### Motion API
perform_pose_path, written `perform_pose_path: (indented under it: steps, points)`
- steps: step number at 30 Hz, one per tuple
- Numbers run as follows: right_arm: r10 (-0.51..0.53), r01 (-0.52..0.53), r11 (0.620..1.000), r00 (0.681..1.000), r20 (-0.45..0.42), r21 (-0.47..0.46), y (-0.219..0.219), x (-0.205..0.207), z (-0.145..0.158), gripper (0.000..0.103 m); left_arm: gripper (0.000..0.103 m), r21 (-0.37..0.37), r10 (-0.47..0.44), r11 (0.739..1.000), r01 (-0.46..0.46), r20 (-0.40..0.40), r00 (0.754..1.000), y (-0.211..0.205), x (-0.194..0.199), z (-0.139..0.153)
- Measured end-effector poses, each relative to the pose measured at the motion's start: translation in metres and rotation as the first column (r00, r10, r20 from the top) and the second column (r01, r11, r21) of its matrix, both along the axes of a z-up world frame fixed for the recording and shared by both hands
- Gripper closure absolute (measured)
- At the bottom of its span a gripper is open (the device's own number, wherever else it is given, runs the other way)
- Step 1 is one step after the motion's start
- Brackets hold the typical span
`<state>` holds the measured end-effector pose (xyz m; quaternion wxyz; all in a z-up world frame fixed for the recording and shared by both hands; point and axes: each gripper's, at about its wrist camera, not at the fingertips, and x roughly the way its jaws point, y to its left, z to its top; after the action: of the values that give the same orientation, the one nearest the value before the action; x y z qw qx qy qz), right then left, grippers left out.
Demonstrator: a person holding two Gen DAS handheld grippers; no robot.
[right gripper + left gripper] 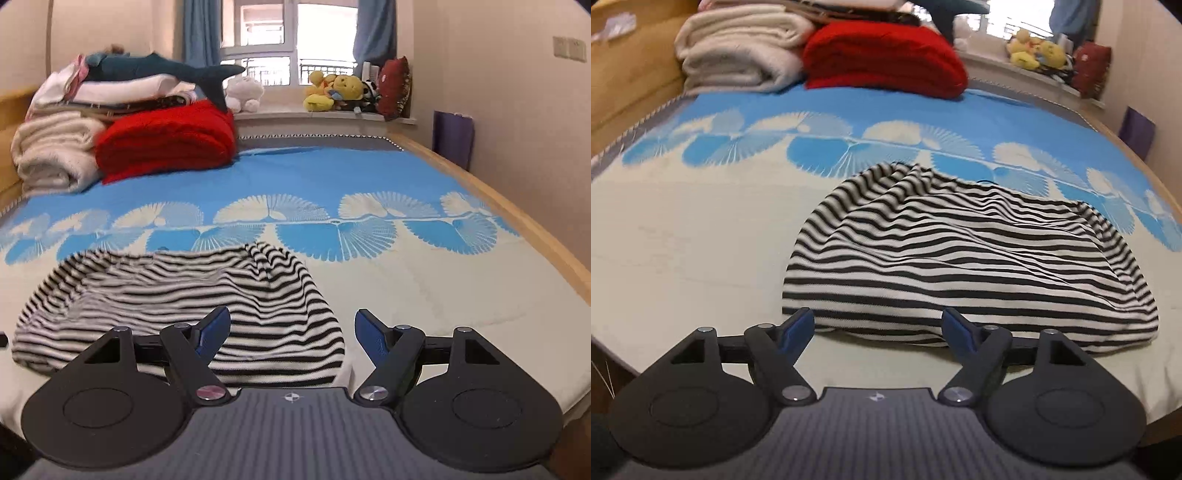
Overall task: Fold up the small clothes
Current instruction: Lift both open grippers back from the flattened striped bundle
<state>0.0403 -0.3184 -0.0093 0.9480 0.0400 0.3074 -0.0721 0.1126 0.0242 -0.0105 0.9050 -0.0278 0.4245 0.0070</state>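
Striped garment (960, 258) lies rumpled on the bed (683, 240), on the pale part, well short of the red blanket (886, 59). Left hand-held gripper (879, 325) and right hand-held gripper (291, 325) both gape wide, empty, over its near hem. Best grab: one near corner each, single layer, then lift evenly.

Black tool (878, 325) frames, blue pads (798, 328), silver screws.

Bare bedsheet (683, 258) lies open left of the striped garment (960, 266) — folded blankets (812, 55) block the far end.
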Motion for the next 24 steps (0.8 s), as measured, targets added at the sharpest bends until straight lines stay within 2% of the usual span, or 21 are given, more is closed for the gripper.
perform_pose_path:
  steps: [2, 13, 16, 18, 20, 24]
  points:
    - [0.014, -0.014, 1.0, 1.0, -0.016, -0.004, 0.003, 0.0, -0.003, 0.027, 0.029, -0.01, 0.009, 1.0, -0.009, -0.004, 1.0, 0.005, 0.002, 0.0]
    - [0.047, -0.047, 0.999, 0.998, -0.042, -0.004, 0.006, 0.003, -0.006, 0.027, 0.029, -0.024, 0.043, 0.999, -0.044, -0.036, 0.998, 0.009, 0.004, -0.003]
    - [0.044, -0.044, 0.999, 0.998, -0.045, 0.002, 0.006, 0.004, -0.006, 0.027, 0.029, -0.078, 0.06, 0.995, -0.065, -0.061, 0.996, 0.015, 0.005, -0.005]
    - [0.043, -0.043, 0.999, 0.998, -0.047, 0.006, 0.006, 0.006, -0.005, 0.028, 0.034, -0.133, 0.083, 0.987, -0.094, -0.085, 0.993, 0.024, 0.008, -0.007]
    - [0.043, -0.042, 0.999, 0.998, -0.044, 0.011, 0.006, 0.007, -0.005, 0.028, 0.034, -0.17, 0.117, 0.976, -0.134, -0.104, 0.988, 0.034, 0.011, -0.009]
    - [0.039, -0.039, 0.999, 0.999, -0.032, 0.021, 0.005, 0.006, -0.003, 0.028, 0.035, -0.19, 0.157, 0.965, -0.182, -0.141, 0.977, 0.043, 0.015, -0.014]
